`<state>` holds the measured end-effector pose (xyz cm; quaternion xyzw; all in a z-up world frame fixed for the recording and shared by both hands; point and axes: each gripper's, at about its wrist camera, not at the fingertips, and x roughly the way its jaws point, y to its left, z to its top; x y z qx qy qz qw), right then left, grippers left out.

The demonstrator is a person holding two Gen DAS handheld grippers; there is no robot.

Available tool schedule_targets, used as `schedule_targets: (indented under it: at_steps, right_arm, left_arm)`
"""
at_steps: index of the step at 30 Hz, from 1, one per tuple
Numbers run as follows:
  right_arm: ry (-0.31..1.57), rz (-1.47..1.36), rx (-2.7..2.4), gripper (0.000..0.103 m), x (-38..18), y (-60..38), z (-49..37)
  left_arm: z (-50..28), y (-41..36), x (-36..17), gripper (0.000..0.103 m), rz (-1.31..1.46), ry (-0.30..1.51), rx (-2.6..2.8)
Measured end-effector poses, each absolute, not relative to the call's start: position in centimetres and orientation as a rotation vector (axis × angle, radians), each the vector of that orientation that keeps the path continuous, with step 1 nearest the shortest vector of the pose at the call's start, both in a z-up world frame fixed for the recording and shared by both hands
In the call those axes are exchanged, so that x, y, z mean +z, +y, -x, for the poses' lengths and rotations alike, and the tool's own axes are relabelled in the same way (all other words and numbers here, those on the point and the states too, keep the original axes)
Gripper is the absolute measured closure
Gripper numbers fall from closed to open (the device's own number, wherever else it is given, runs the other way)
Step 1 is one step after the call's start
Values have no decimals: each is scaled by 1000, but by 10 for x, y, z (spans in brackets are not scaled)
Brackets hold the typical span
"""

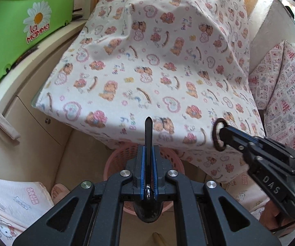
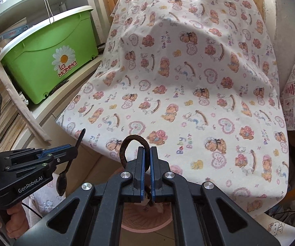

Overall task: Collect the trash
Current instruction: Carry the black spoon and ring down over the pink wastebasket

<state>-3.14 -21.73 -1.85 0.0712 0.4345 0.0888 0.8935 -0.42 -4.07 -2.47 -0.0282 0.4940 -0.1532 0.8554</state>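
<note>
My left gripper (image 1: 148, 153) is shut on a black plastic spoon (image 1: 148, 129), handle pointing forward, bowl back under the jaws; it also shows in the right wrist view (image 2: 72, 149). My right gripper (image 2: 147, 153) is shut on a brown hair tie (image 2: 127, 145), whose loop sticks out up and left; it shows in the left wrist view too (image 1: 219, 134). Both grippers hover over a pink basket (image 1: 116, 160) on the floor, also seen below my right gripper (image 2: 145, 221), at the front edge of the bear-print cloth.
A table covered with a bear-print cloth (image 1: 157, 61) fills the view ahead. A green "La Mamma" box (image 1: 24, 30) stands on a shelf to the left. A patterned cushion (image 1: 284, 94) is to the right. Cream drawers (image 1: 34, 112) lie left of the basket.
</note>
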Motion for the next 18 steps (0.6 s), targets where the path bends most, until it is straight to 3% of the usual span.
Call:
schedule_targets:
  at_steps: [18]
  right_arm:
    - [1064,-117,223,98,-63,-187,35]
  left_arm:
    - [-2,-38,-79,97,7,1176,-269]
